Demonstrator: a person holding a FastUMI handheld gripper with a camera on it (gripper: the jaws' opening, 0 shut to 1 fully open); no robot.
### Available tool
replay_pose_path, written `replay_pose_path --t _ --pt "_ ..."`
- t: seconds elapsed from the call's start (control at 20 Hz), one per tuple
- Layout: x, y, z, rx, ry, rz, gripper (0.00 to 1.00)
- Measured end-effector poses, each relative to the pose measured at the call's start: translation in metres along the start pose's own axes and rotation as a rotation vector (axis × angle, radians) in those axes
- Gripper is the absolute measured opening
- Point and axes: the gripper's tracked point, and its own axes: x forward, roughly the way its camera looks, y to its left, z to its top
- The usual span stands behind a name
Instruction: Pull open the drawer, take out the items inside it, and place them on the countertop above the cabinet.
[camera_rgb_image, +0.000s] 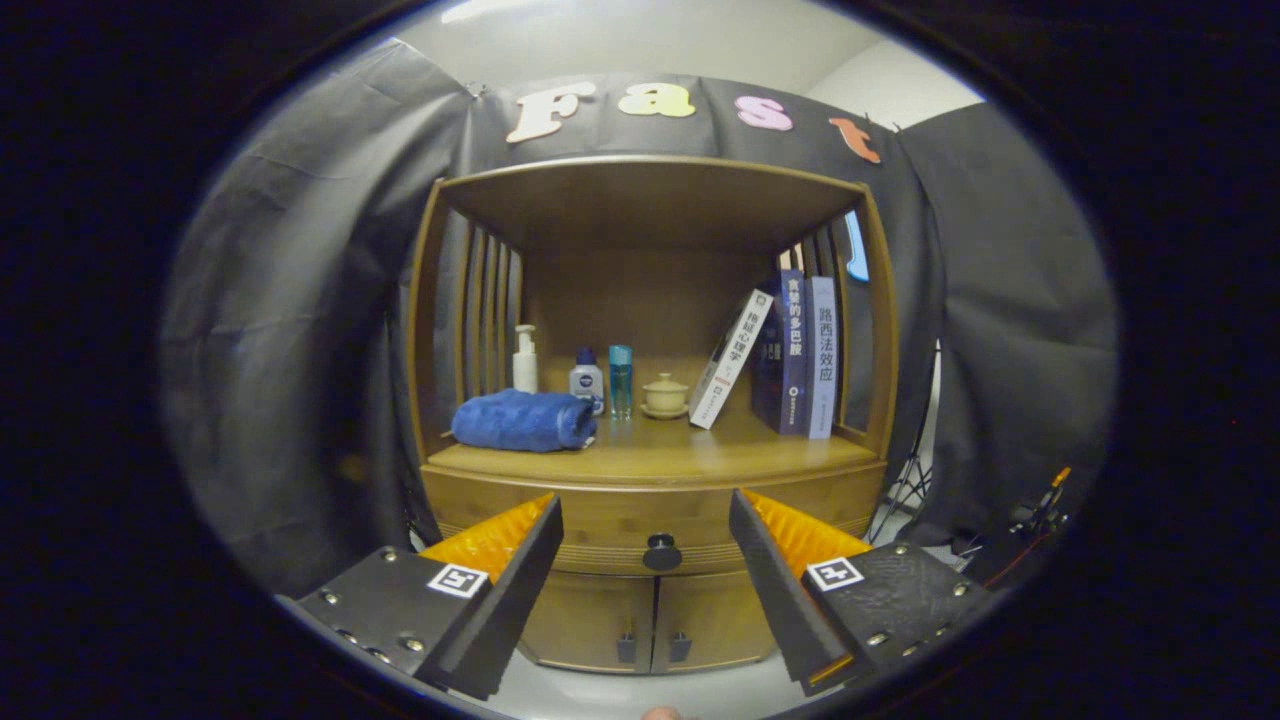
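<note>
I hold my gripper (645, 515) facing the wooden cabinet (655, 420), its two fingers spread wide apart and empty, touching nothing. The drawer (600, 520) sits shut across the cabinet's front, just under the countertop (660, 455), and its round dark knob (661, 552) shows in the gap between my fingers, a little beyond their tips and roughly midway between them. Below the drawer are two closed cabinet doors (650, 620) with small handles side by side at the middle.

On the countertop, beyond my fingers, a rolled blue towel (524, 420) lies toward the left front. Behind it stands a white pump bottle (525, 360), then a small white bottle with a blue cap (587, 378), then a slim clear blue bottle (620, 380). A small cream lidded cup on a saucer (665, 395) stands near the middle. To the right a white book (731, 358) leans tilted against a dark blue book (790, 350) and a pale book (822, 357), both standing upright at the cabinet's right side. I cannot see inside the drawer.
</note>
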Motion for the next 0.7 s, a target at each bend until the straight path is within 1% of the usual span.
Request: replay_pose_path --t 0.2,0.3,0.5,0.7 --pt "0.058 -0.001 -0.010 0.026 0.068 0.005 1.00" --pt "0.085 0.002 -0.018 0.047 0.107 0.020 1.00" --pt "0.108 -0.004 -0.048 0.069 0.162 -0.015 1.00" --pt "0.118 -0.005 -0.095 0.027 0.233 -0.032 1.00"
